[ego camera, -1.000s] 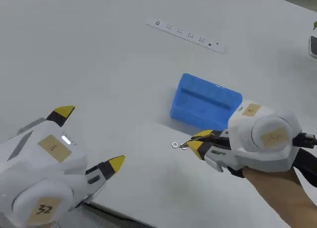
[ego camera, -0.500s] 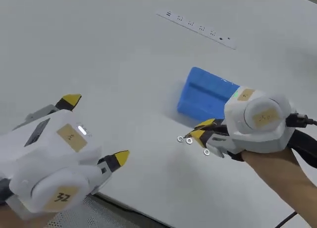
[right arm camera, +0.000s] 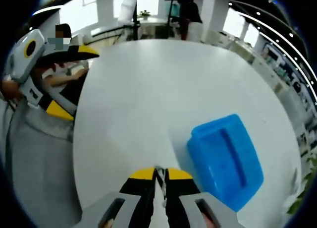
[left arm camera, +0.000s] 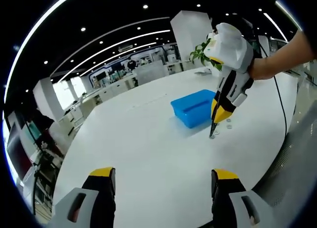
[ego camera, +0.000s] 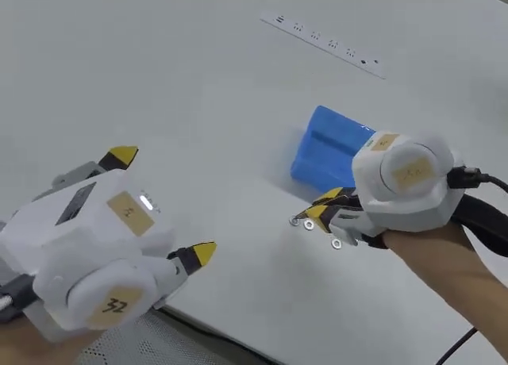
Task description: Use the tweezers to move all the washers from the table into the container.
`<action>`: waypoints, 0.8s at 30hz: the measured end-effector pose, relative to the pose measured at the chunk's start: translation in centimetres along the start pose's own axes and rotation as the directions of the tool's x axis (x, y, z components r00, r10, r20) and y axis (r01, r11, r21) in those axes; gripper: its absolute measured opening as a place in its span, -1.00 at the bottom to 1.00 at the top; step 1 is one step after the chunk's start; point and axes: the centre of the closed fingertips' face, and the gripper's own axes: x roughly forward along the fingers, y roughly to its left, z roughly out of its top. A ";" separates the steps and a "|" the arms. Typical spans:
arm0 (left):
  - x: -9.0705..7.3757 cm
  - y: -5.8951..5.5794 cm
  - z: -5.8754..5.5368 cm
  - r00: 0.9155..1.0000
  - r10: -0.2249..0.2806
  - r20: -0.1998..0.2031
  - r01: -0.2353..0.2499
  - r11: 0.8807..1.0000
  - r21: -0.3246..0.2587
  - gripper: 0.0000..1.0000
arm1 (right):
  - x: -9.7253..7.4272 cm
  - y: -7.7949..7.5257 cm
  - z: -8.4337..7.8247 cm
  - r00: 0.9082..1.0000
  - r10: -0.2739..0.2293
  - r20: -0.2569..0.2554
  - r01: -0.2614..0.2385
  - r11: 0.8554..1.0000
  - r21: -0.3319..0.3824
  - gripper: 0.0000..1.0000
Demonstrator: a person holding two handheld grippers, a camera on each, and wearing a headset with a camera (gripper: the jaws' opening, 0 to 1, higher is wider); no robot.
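- Head view: I've got the left gripper (ego camera: 163, 204) low on the left with its yellow-tipped jaws spread wide and nothing between them
- The right gripper (ego camera: 323, 205) sits at the right, jaws pinched close, tips down by the washers (ego camera: 308, 224); I count three on the white table (ego camera: 198, 87), just in front of the blue container (ego camera: 329, 151), none inside that I can see
- A power strip (ego camera: 325, 44) lies well beyond the container
- Left gripper view: my own jaws stand well apart; across the table the right gripper (left arm camera: 215, 109) points the tweezers (left arm camera: 213, 126) down at the washers (left arm camera: 216, 133), just beside the container (left arm camera: 195, 105)
- Right gripper view: jaws together, clamped on the thin tweezers (right arm camera: 159, 186); the container (right arm camera: 225, 158) is close on the right and the left gripper (right arm camera: 72, 81) hangs at far left
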 end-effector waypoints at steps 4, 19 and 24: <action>0.0 0.1 -0.1 1.000 0.002 -0.003 -0.002 1.000 0.000 0.62 | 0.0 0.0 0.0 1.000 0.003 -0.021 -0.003 1.000 -0.001 -0.93; 0.0 0.0 -0.3 1.000 -0.003 -0.016 0.003 1.000 0.012 0.60 | 0.5 0.0 0.1 0.990 0.051 -0.133 -0.052 0.999 0.002 -0.95; 0.0 0.0 -0.4 1.000 -0.004 -0.019 0.004 1.000 0.014 0.58 | 0.4 0.4 -0.2 0.990 0.053 -0.133 -0.052 0.999 0.011 -0.96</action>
